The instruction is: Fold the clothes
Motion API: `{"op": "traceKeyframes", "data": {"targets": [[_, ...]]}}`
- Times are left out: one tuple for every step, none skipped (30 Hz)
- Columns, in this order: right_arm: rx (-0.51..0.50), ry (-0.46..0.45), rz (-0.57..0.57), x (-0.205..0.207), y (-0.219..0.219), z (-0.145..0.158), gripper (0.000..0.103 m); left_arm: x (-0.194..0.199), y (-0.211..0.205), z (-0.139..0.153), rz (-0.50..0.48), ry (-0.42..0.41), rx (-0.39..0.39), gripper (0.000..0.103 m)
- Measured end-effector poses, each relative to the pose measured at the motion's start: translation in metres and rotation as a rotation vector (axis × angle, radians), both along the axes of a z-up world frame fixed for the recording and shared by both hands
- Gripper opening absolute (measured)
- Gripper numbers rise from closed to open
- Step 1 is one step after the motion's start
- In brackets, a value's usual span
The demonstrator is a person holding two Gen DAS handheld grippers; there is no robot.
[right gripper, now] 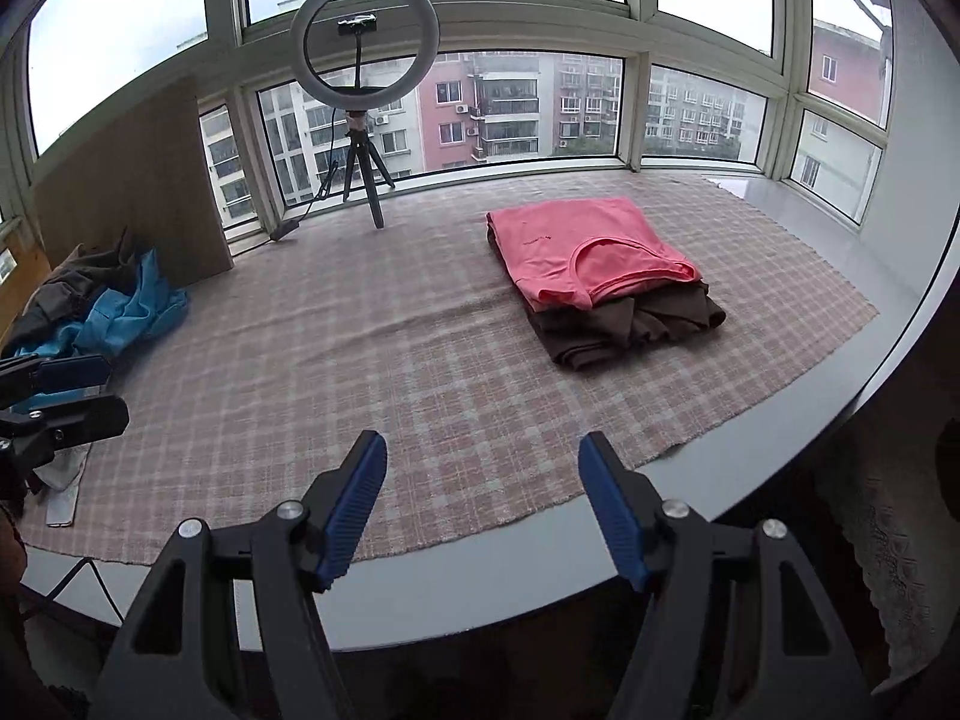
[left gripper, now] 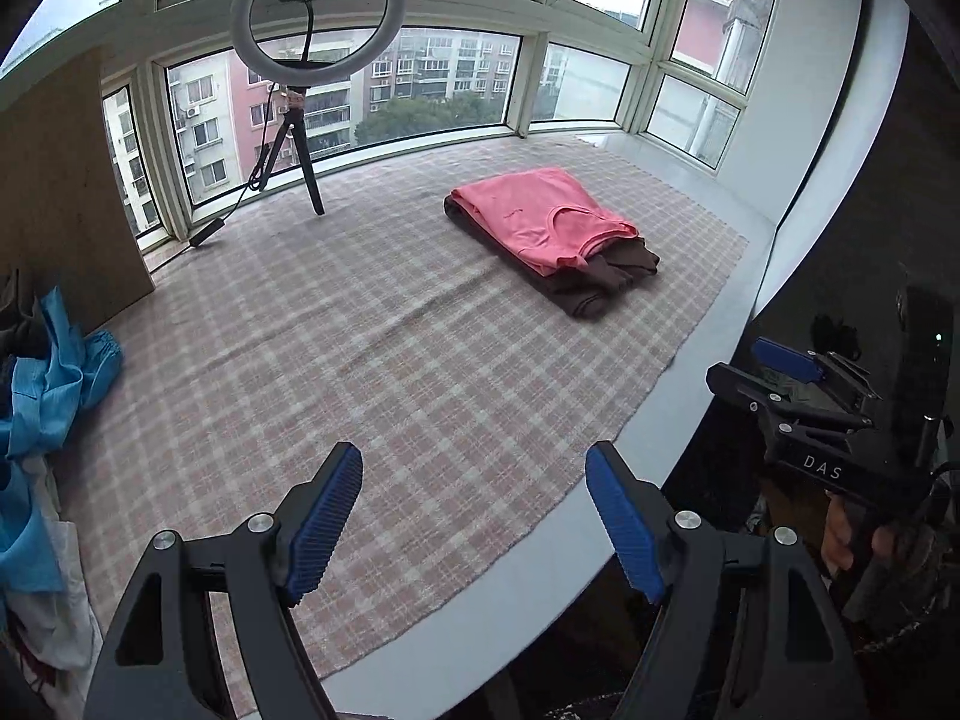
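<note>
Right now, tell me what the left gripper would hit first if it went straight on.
Most likely the plaid cloth itself. The left gripper is open and empty, angled down at bare cloth near the front edge. The folded pink shirt lies farther off to the right, outside that line, though depth is hard to judge.

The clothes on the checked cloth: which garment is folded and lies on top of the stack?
The pink shirt. It lies folded on the brown garment, whereas the blue garment is crumpled at the left edge.
</note>
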State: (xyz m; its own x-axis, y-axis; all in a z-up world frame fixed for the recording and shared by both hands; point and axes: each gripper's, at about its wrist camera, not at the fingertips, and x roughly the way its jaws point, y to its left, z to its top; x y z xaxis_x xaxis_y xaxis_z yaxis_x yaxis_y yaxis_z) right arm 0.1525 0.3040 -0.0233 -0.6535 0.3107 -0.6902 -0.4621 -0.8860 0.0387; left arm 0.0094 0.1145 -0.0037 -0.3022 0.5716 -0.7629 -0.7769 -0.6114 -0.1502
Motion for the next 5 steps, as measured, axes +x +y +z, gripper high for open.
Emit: {"op": "traceKeyframes", "data": {"targets": [[0.004,0.001,-0.001,-0.0001,-0.0009,0.0008,0.066,-0.0003,-0.0002,0.0013,-0.001,0.0,0.003,0.076],[0.01,0.001,-0.002,-0.0004,-0.0021,0.0015,0.066,0.0,-0.0009,0.0027,-0.006,0.004,0.013,0.076],[0.015,0.001,-0.002,-0.0008,-0.0031,0.0022,0.066,0.0003,-0.0016,0.0041,-0.013,0.008,0.024,0.076],[0.019,0.0,-0.003,-0.0016,-0.0038,0.0024,0.066,0.0007,-0.0023,0.0056,-0.019,0.012,0.035,0.076],[0.019,-0.002,-0.004,-0.0024,-0.0045,0.0022,0.066,0.0013,-0.0025,0.007,-0.022,0.022,0.038,0.076]]}}
